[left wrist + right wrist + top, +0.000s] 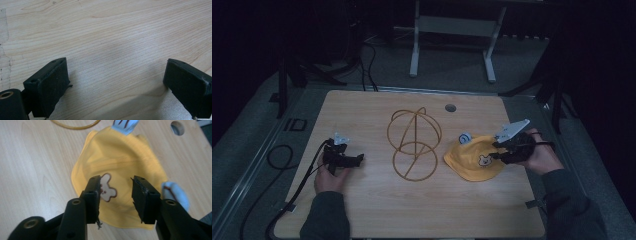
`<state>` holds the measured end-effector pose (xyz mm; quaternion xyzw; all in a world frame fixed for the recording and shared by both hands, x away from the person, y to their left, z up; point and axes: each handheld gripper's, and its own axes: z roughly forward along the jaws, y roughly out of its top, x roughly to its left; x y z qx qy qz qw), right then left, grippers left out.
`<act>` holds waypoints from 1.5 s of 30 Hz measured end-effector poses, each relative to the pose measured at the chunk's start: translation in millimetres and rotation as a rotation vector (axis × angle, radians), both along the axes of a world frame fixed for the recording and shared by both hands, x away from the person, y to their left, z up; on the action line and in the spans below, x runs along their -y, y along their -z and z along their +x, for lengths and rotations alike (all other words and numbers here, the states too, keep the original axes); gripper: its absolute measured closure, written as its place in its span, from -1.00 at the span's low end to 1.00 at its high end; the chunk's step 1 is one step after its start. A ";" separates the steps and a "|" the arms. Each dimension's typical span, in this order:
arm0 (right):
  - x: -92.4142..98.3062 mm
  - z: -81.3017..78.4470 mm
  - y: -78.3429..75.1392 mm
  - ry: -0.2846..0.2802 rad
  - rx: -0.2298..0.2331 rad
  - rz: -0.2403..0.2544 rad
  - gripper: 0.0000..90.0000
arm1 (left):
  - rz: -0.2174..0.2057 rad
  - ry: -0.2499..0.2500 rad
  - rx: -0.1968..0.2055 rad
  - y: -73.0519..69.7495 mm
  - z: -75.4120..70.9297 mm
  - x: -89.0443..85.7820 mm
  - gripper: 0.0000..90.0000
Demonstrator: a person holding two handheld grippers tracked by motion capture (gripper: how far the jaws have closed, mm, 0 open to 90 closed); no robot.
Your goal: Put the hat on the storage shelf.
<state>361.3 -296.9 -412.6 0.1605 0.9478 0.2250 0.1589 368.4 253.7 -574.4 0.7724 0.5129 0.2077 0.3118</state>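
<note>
1. At the left of the high view, the person's left hand (330,178) holds the black left gripper (354,161) low over the pale wooden table (362,210), a black cable (297,192) trailing from it toward the near left corner.
2. In the left gripper view the two black jaws stand wide apart with nothing between them; bare wood grain lies under them.
3. Near the table's middle stands a thin golden-brown wire frame (414,143): crossed hoops forming a rounded dome above a flat ring that lies on the wood.
4. Just to the right of that frame lies a small yellow fabric hat (472,160), flattened on the table, with a cream bear-shaped patch (484,161) on it and a light blue ear-like piece (465,138) at its far edge.
5. In the right gripper view a second light blue piece (175,193) shows at the hat's side, beside one jaw.
6. A small round hole (450,107) sits in the tabletop beyond the hat.
7. At the right, the person's right hand (544,157) holds the right gripper (497,151), topped with a grey three-cornered plate (512,131), at the hat's right edge.
8. In the right gripper view its jaws are parted over the yellow cloth, the bear patch beside one jaw; whether they touch the fabric cannot be told.
</note>
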 end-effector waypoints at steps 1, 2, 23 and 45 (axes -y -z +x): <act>-0.1 1.5 -1.5 0.006 0.000 0.000 0.23 | 0.000 0.000 0.000 0.0 0.0 0.0 -0.87; -0.1 3.2 -2.7 0.011 -0.002 0.001 0.21 | 0.000 0.000 0.000 0.0 0.0 0.0 -0.87; -22.3 34.1 -2.6 0.052 -0.011 -0.048 -0.09 | -0.003 -0.001 0.001 0.1 0.0 0.1 -0.87; -38.1 62.4 21.2 0.068 -0.093 -0.161 0.00 | 0.001 0.003 0.000 -0.1 0.5 -0.3 -0.87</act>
